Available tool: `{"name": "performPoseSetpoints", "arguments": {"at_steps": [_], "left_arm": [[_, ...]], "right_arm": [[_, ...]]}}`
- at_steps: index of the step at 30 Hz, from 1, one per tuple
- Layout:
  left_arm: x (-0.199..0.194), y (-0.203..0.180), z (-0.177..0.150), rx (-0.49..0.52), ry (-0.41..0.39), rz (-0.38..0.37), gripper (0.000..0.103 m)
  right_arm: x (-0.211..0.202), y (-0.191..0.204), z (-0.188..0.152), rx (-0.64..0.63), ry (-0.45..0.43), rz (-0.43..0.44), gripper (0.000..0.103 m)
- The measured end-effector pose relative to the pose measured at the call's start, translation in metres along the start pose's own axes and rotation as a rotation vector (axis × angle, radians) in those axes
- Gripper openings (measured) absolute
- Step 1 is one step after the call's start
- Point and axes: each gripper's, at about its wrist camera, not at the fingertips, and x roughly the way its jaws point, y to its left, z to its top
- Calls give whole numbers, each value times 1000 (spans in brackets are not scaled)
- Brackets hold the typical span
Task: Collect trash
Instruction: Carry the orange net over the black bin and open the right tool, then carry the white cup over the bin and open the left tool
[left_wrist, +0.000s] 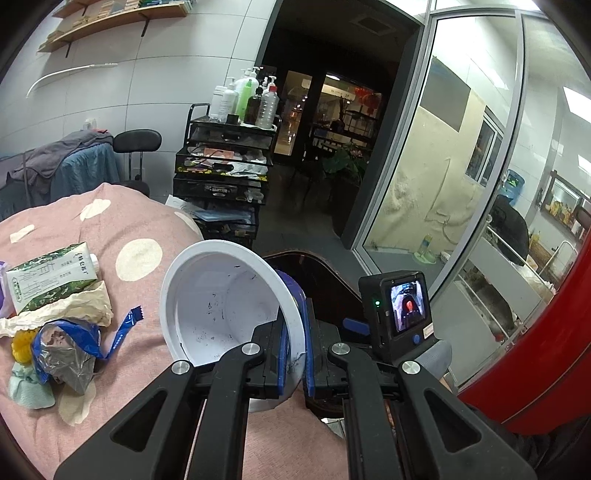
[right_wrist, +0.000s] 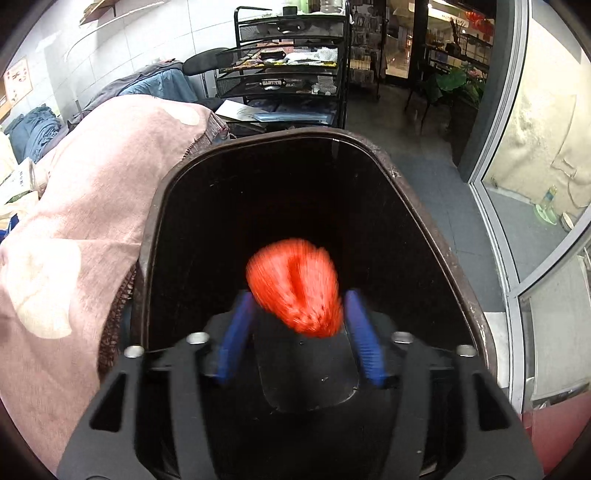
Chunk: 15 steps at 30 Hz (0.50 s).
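My left gripper (left_wrist: 293, 354) is shut on the rim of a white paper bowl (left_wrist: 221, 306), which is tilted with its empty inside facing me. It is held above a pink dotted blanket (left_wrist: 147, 221), beside a dark bin (left_wrist: 325, 273). More trash lies at the left on the blanket: a green-and-white carton (left_wrist: 51, 277), crumpled paper (left_wrist: 74, 310) and a blue wrapper (left_wrist: 62, 343). My right gripper (right_wrist: 299, 295) stands open over the mouth of the dark bin (right_wrist: 369, 147). A blurred red-orange object (right_wrist: 295, 288) is between its blue pads (right_wrist: 364, 339), loose.
A black mesh cart (left_wrist: 225, 166) with bottles on top stands behind the bed, with a black chair (left_wrist: 136, 142) to its left. A glass door and partition (left_wrist: 461, 166) run along the right. A red curved surface (left_wrist: 546, 350) is close by on the right.
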Motion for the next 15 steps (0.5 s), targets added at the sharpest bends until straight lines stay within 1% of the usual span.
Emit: {"name": "performPoseSetpoints", "arguments": {"at_steps": [2, 4, 8, 12, 15], "left_arm": [[2, -2, 1, 6, 6, -1, 8], [4, -5, 2, 14, 8, -2, 8], [10, -9, 8, 28, 9, -9, 8], [22, -13, 13, 32, 22, -26, 8], [32, -21, 17, 57, 36, -24, 8]], "right_arm": [[-9, 1, -1, 3, -23, 9, 70], [-20, -2, -2, 11, -59, 6, 76], [-43, -9, -1, 45, -132, 7, 79], [-72, -23, 4, 98, -229, -52, 85], [-92, -38, 5, 132, -293, -135, 89]]}}
